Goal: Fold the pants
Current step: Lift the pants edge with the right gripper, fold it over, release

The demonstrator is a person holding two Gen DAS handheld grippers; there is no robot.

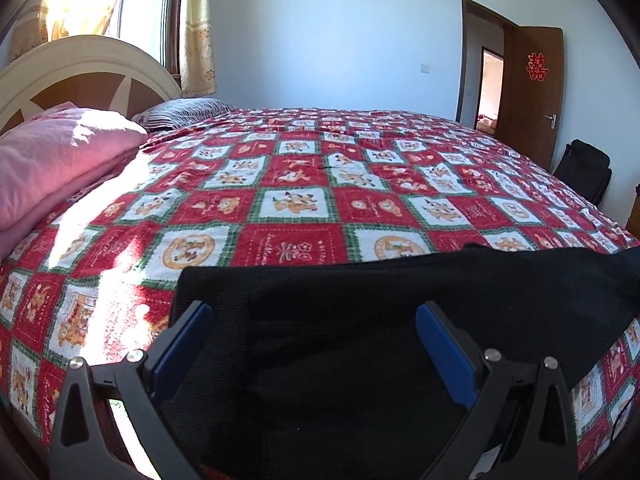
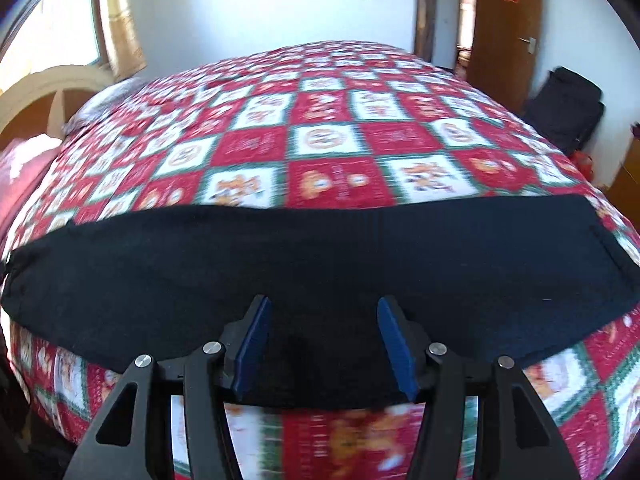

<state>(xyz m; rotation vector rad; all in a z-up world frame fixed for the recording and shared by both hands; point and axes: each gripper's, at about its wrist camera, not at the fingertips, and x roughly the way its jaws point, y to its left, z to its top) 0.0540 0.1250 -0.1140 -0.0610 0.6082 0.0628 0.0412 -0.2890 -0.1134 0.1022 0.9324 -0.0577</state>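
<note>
Black pants (image 1: 360, 312) lie along the near edge of the bed, spread sideways; in the right wrist view the pants (image 2: 320, 264) form a long flat black band across the red checked bedspread (image 2: 320, 148). My left gripper (image 1: 316, 320) is open, its blue-padded fingers (image 1: 444, 356) wide apart over the pants' left end. My right gripper (image 2: 324, 320) is open, its fingers (image 2: 394, 344) apart over the pants' near edge at the middle. Neither holds cloth.
The bedspread (image 1: 304, 184) covers a wide bed. A pink folded quilt (image 1: 52, 160) and a striped pillow (image 1: 184, 112) lie by the headboard (image 1: 80, 68) at the left. A black bag (image 1: 584, 168) stands by the open door (image 1: 532, 92) at the right.
</note>
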